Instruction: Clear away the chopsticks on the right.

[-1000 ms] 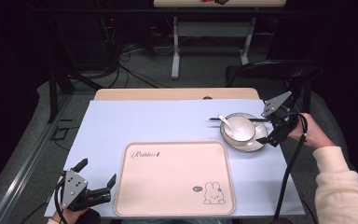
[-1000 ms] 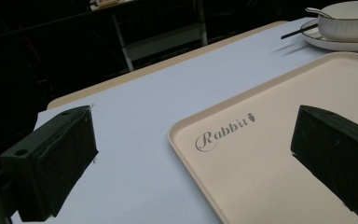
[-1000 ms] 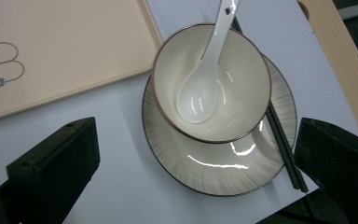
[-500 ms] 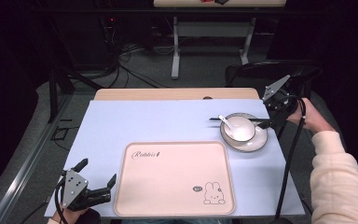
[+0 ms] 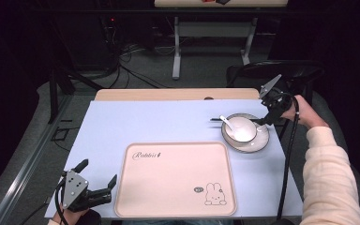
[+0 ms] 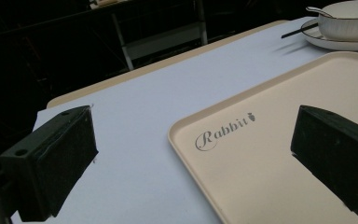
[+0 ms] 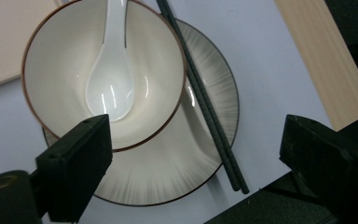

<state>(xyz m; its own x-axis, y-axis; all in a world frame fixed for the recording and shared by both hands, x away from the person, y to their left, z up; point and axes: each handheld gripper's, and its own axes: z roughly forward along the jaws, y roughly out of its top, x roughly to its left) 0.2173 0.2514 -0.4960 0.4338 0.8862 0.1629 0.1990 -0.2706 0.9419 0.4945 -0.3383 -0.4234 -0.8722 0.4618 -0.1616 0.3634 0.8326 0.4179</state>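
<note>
A white bowl [image 5: 240, 129] with a white spoon [image 5: 227, 123] in it stands on a grey-streaked plate [image 5: 258, 140] at the table's right. Dark chopsticks [image 5: 218, 120] lie across the plate's far side. My right gripper [image 5: 268, 117] hovers at the plate's far right rim, open; its jaws have just been closing a little. In the right gripper view the plate [image 7: 177, 168] and the chopstick ends [image 7: 205, 107] lie under the gap of the gripper [image 7: 198, 140], untouched, beside the bowl [image 7: 65, 60] and spoon [image 7: 112, 84]. My left gripper [image 5: 97, 172] is open at the front left.
A beige tray [image 5: 176, 178] with a rabbit drawing lies front centre on the lavender mat [image 5: 145, 122]; its corner [image 6: 284, 186] lies between the left gripper's jaws. A dark chair [image 5: 281, 70] stands behind the right hand. The wooden table edge [image 5: 168, 93] runs along the far side.
My right gripper has moved from the plate's right side toward its far right rim. The left gripper, tray, bowl and plate have stayed put.
</note>
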